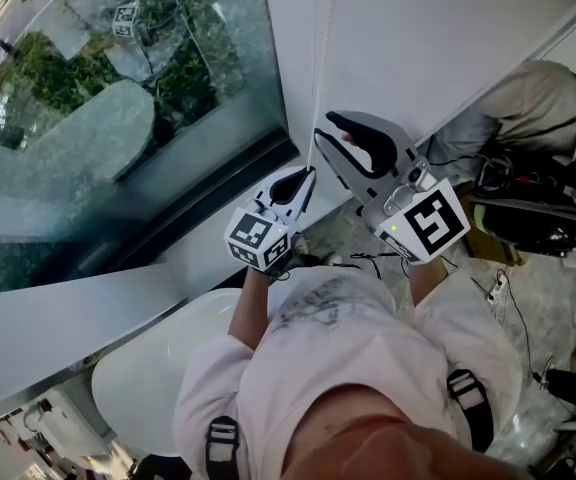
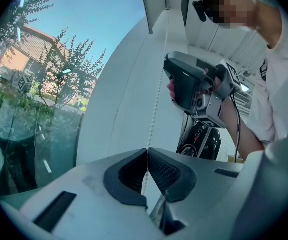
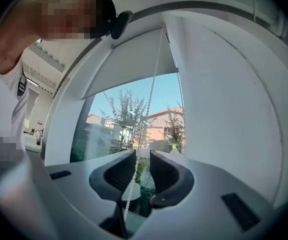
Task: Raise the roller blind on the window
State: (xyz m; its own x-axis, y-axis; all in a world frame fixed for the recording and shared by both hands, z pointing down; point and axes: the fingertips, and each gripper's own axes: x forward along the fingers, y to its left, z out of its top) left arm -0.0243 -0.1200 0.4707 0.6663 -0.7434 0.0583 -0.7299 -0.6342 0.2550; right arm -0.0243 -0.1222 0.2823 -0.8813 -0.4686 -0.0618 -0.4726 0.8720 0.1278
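Note:
A white bead chain point(image 1: 317, 58) hangs down along the white wall beside the window. My left gripper point(image 1: 308, 175) is shut on the chain, whose beads run up from its closed pads point(image 2: 147, 153) in the left gripper view. My right gripper point(image 1: 330, 133) is a little higher and to the right, open, with the chain point(image 3: 134, 171) passing loosely between its pads, close to the left one. The white roller blind point(image 3: 129, 59) covers only the top part of the window, with its bottom bar slanting across above the sky and trees.
The window glass point(image 1: 118, 118) fills the left, with a dark sill point(image 1: 208, 203) below it. A white rounded table point(image 1: 148, 368) sits at lower left. On the right floor are a black bag point(image 1: 528, 223), cables point(image 1: 498, 288) and a beige bundle point(image 1: 528, 98).

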